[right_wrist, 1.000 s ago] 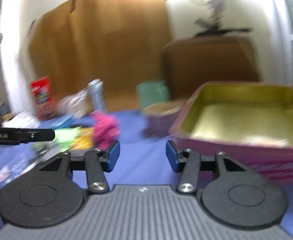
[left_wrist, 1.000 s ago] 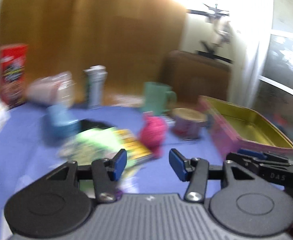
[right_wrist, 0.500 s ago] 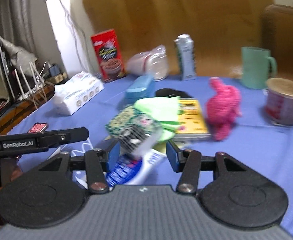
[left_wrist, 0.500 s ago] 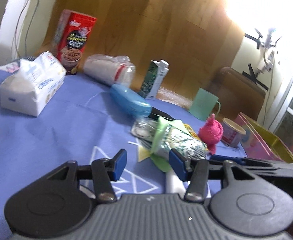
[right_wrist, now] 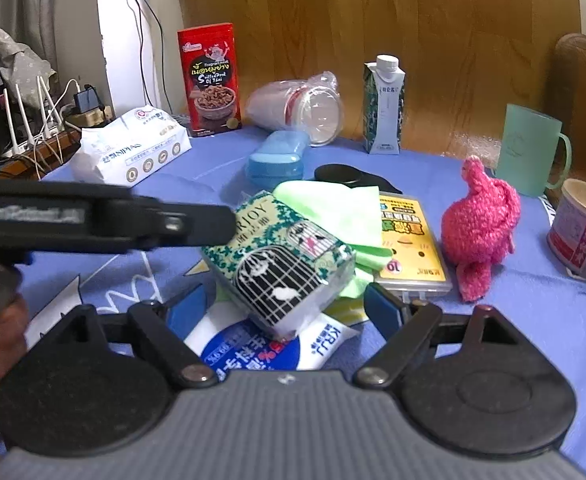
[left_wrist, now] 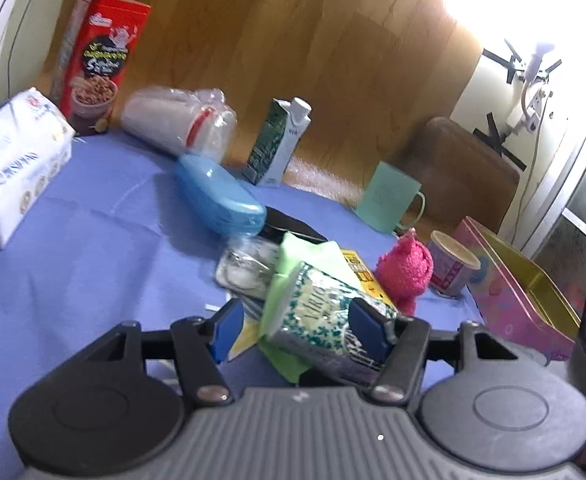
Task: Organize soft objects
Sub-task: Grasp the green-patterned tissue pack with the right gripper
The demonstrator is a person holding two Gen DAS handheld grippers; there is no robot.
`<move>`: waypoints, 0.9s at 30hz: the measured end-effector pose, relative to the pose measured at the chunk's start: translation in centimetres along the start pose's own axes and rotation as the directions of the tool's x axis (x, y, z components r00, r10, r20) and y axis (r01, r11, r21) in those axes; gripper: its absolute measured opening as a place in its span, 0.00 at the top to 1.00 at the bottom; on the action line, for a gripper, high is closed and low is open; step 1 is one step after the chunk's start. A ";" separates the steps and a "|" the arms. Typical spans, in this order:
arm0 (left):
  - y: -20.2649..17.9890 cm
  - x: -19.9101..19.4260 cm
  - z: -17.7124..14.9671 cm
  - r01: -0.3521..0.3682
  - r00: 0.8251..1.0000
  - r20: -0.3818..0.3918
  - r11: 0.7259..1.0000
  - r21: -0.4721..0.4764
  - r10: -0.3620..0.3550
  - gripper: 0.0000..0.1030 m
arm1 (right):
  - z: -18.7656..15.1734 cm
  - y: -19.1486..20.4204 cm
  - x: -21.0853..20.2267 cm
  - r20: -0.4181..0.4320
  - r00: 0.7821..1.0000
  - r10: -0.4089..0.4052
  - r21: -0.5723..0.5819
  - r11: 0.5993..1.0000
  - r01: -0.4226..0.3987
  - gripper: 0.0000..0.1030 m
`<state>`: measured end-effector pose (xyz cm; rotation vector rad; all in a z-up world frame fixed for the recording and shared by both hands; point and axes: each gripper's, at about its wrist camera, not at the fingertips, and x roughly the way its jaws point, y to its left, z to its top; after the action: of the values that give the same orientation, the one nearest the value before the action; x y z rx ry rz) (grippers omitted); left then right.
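The green-and-white printed soft tissue pack (right_wrist: 281, 264) is lying on the blue-clothed desk (right_wrist: 513, 320), atop a lime-green cloth (right_wrist: 333, 208). Both tongs, right tongs (right_wrist: 285, 310) and left tongs (left_wrist: 297, 330), are standing apart around it, having just been opening, neither gripping.

The red box (right_wrist: 212, 80) at eleven o'clock reads "Fragrant" and "Thai". The white tissue pack (right_wrist: 131, 150) at ten o'clock carries "SIPIAO", and the green-patterned packet (right_wrist: 281, 256) at centre shows "RJOY". At six o'clock, the blue-and-white pouch (right_wrist: 269, 350) reads "KRJJ"; the yellow pack (right_wrist: 409, 248) bears "10".
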<state>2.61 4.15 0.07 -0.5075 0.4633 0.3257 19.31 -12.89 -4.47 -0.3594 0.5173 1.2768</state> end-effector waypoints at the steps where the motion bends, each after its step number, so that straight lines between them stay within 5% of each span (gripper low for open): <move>1: -0.1 0.2 0.0 -0.001 1.000 -0.002 1.000 0.003 0.001 0.42 | -0.1 0.1 0.0 0.006 1.000 -0.004 0.005 1.000 0.004 0.15; 14: -0.4 0.8 -0.1 -0.056 0.998 -0.012 0.998 0.026 0.057 0.38 | -0.6 0.5 -0.9 0.084 0.996 0.005 -0.020 1.000 -0.003 0.26; 27: -0.5 1.2 -0.2 -0.080 0.997 -0.007 0.997 0.019 0.080 0.38 | -0.7 0.3 -0.6 0.066 0.998 0.009 -0.007 1.000 -0.008 0.30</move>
<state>3.72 3.87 -0.47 -0.4726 0.4945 0.3958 18.73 -13.67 -4.70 -0.3196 0.4590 1.2944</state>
